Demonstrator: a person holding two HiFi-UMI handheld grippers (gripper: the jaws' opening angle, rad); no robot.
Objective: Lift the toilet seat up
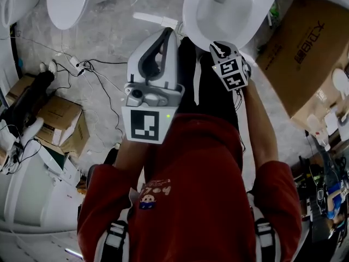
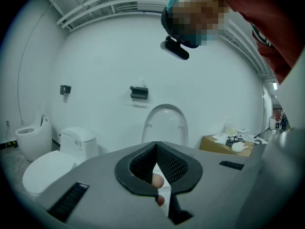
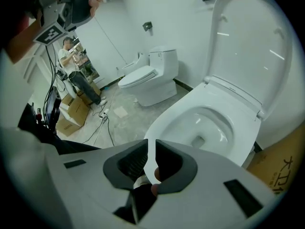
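Note:
The white toilet (image 1: 192, 16) stands straight ahead, its bowl showing. In the right gripper view its lid (image 3: 248, 42) stands upright against the wall and the seat ring (image 3: 171, 123) lies flat on the bowl. My right gripper (image 1: 221, 51) hangs tilted down just over the seat's front edge; its jaws (image 3: 148, 144) show only a thin slit, through which the white rim shows, and nothing is pinched. My left gripper (image 1: 168, 31) is held higher and to the left, pointing nearly level at the raised lid (image 2: 165, 123). Its pads meet at the tip (image 2: 156, 146) and hold nothing.
A large cardboard box (image 1: 305, 42) sits right of the toilet, smaller boxes (image 1: 60, 119) and cables (image 1: 92, 70) lie on the floor at left. Another toilet (image 3: 147, 78) stands further left along the wall. A person (image 3: 71, 56) stands in the background.

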